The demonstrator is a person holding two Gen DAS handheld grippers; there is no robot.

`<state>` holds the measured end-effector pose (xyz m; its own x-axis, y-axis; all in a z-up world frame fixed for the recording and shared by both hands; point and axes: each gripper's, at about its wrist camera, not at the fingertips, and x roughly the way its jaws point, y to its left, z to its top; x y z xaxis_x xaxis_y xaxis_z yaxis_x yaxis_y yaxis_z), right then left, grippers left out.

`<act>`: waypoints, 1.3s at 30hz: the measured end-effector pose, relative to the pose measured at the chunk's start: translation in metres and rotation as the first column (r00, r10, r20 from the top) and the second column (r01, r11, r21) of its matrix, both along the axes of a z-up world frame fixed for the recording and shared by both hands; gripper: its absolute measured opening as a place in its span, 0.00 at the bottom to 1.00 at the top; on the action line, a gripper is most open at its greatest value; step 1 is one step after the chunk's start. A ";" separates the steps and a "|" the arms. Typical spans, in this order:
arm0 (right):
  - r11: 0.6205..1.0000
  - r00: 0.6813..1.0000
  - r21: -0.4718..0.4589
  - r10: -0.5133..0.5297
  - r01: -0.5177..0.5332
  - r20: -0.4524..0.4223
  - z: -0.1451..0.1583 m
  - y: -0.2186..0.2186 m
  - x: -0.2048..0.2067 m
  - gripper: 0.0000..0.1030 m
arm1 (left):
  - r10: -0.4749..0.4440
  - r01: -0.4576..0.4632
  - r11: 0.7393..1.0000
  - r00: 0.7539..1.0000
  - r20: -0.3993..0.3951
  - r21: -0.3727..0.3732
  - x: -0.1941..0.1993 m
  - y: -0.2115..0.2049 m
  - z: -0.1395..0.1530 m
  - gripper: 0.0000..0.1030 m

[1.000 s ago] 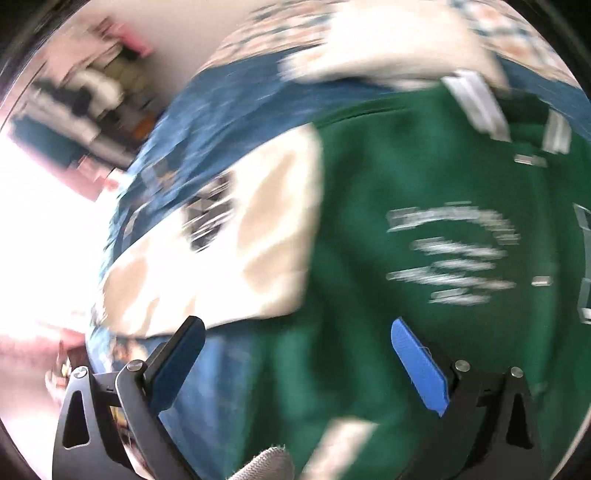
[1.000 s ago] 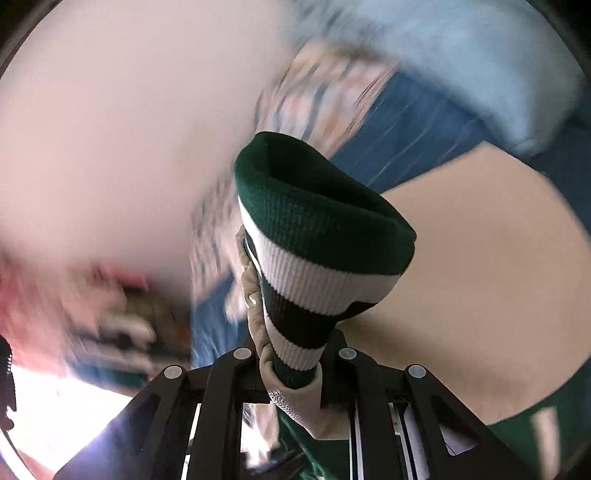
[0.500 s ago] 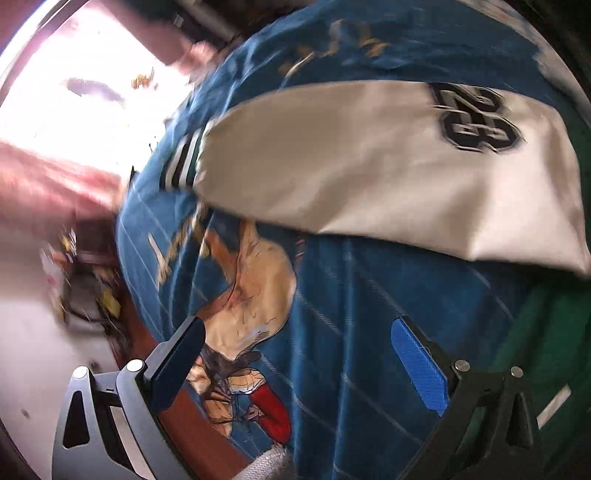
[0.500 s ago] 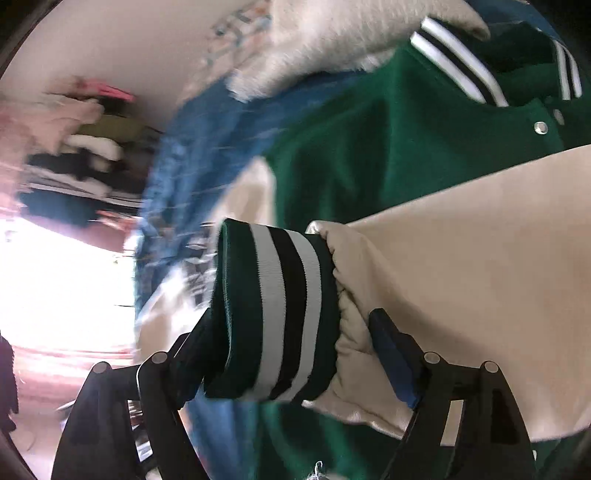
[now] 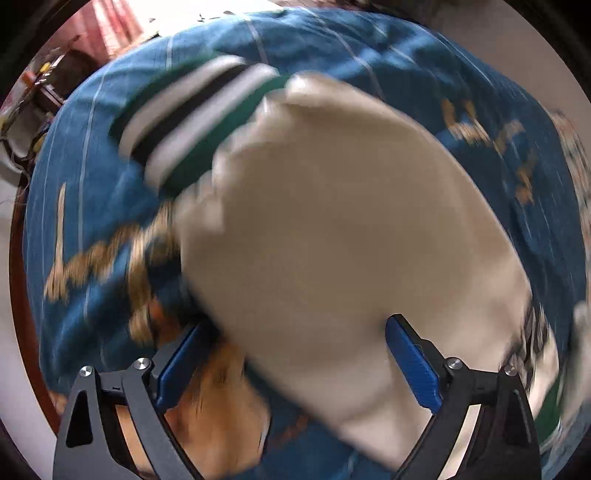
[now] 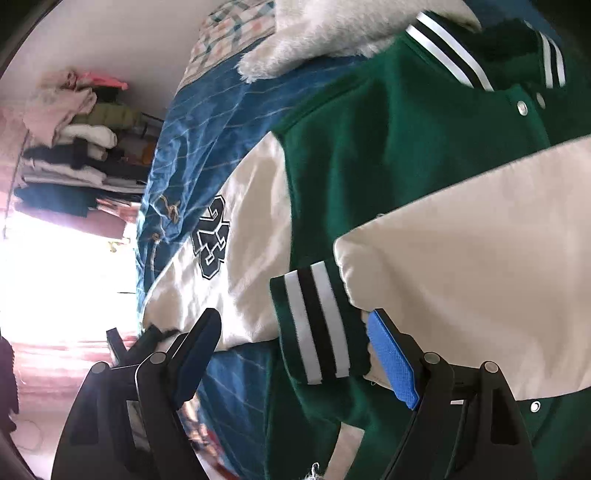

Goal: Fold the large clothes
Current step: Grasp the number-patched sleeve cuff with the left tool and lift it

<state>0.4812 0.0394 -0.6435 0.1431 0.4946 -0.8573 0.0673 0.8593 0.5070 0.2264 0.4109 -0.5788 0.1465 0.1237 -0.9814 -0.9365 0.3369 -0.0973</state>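
Observation:
A green varsity jacket [image 6: 388,155] with cream sleeves lies on a blue bedsheet [image 6: 207,147]. In the right wrist view one cream sleeve [image 6: 480,258] lies folded across the green body, its striped cuff [image 6: 317,325] between the jaws of my open right gripper [image 6: 295,354]. The other sleeve [image 6: 236,258], with a dark number patch, stretches left. In the blurred left wrist view my open left gripper [image 5: 295,354] hovers over that cream sleeve [image 5: 351,240], whose striped cuff [image 5: 192,122] lies at the far end.
A fluffy white blanket [image 6: 332,33] and a checked pillow [image 6: 229,33] lie at the bed's head. Shelves of stacked clothes [image 6: 74,147] stand by a bright window. The bed's edge and floor [image 5: 18,332] show at left in the left wrist view.
My right gripper has opened and let go of the striped cuff, leaving the sleeve across the jacket. My left gripper has swung along the other sleeve toward its cuff.

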 end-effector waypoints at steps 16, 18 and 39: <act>0.966 0.992 -0.232 -0.098 0.113 0.073 0.007 0.035 0.027 0.10 | -0.131 0.089 0.967 0.977 0.168 0.239 0.047 0.035 0.108 0.04; 0.968 0.993 -0.227 -0.097 0.111 0.074 -0.001 0.048 0.038 0.11 | -0.164 0.114 0.958 0.971 0.174 0.264 0.055 0.029 0.118 0.03; 0.780 0.974 -0.584 -0.202 0.225 0.106 0.008 -0.086 -0.025 0.86 | -0.739 0.533 0.517 0.673 0.035 0.670 0.139 -0.191 0.242 0.01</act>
<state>0.4558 -0.0471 -0.6354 0.2204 -0.1516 -0.9635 0.2772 0.9569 -0.0872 0.3659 0.2197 -0.3368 0.6680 0.3795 -0.6401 -0.4007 0.9083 0.1203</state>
